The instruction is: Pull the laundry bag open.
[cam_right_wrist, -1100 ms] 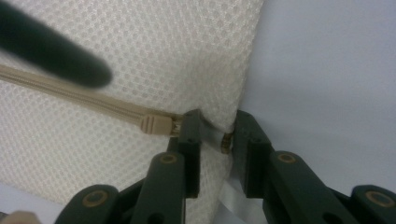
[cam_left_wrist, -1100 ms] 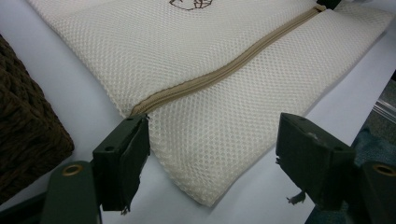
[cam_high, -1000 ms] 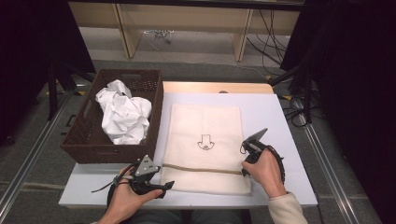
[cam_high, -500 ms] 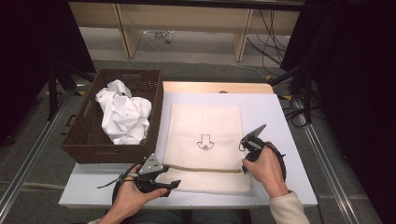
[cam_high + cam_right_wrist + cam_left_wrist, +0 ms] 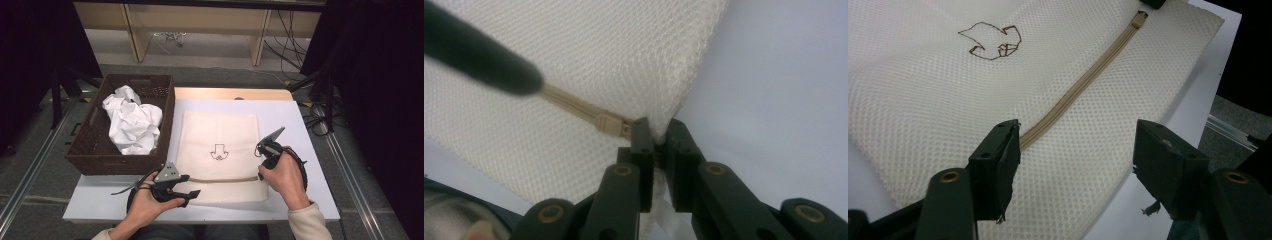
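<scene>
While right gripper pinches mesh bag, left gripper gapes

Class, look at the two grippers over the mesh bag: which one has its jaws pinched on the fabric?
The right gripper, pinching the mesh bag edge; the left gripper stands open.

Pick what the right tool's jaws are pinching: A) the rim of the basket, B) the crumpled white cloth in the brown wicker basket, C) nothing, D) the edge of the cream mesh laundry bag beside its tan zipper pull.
D: in the right gripper view the right tool is closed on the cream mesh laundry bag's edge, next to the tan zipper pull.
</scene>
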A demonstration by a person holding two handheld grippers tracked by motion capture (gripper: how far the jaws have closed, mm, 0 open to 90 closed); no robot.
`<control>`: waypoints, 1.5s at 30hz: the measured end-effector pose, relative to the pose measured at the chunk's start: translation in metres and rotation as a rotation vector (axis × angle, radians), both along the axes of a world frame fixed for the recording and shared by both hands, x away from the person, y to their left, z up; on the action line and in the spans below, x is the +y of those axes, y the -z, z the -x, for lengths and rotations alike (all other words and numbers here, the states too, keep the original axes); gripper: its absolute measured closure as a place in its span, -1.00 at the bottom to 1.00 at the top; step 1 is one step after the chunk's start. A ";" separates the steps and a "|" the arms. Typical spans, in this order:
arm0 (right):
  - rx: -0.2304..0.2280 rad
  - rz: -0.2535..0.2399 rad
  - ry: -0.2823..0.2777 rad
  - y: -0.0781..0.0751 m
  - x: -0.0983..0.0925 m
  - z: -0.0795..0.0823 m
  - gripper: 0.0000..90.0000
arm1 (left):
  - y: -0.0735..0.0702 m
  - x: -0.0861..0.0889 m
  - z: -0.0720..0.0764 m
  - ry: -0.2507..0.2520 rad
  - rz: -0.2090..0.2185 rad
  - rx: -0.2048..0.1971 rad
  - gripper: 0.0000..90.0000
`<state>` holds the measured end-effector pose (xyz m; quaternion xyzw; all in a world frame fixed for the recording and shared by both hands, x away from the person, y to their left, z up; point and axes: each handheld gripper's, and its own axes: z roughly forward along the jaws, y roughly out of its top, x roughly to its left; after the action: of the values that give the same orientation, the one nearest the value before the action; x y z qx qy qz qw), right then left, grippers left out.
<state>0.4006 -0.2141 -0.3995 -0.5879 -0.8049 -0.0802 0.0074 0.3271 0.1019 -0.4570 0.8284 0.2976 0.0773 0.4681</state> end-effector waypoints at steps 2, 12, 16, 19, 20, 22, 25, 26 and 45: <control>0.013 -0.029 0.010 -0.004 0.002 0.000 0.88 | 0.000 -0.002 -0.002 0.003 0.019 0.000 -0.21; -0.006 -0.033 0.012 -0.011 0.003 0.001 0.88 | -0.007 -0.020 -0.010 0.059 0.027 -0.014 -0.20; -0.038 -0.013 -0.003 -0.011 0.003 0.000 0.88 | -0.013 -0.028 -0.017 0.096 0.033 -0.036 -0.21; -0.030 -0.054 -0.016 -0.012 0.002 -0.001 0.88 | -0.017 -0.036 -0.022 0.098 0.046 -0.034 -0.21; -0.050 -0.017 -0.010 -0.012 0.003 -0.001 0.88 | -0.019 -0.038 -0.024 0.110 0.047 -0.051 -0.22; -0.044 -0.016 -0.002 -0.013 0.005 0.000 0.88 | -0.022 -0.042 -0.027 0.120 0.050 -0.049 -0.23; -0.034 -0.027 0.013 -0.015 0.006 0.001 0.88 | -0.025 -0.047 -0.030 0.121 0.049 -0.060 -0.25; -0.049 -0.032 -0.007 -0.013 0.004 0.000 0.88 | -0.024 -0.052 -0.032 0.132 0.056 -0.076 -0.26; -0.044 -0.045 0.011 -0.015 0.005 0.001 0.88 | -0.013 -0.105 -0.039 0.235 0.074 -0.049 -0.23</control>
<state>0.3993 -0.2088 -0.3847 -0.5900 -0.7997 -0.1112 0.0023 0.3658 -0.0028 -0.4443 0.8377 0.1899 0.0311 0.5111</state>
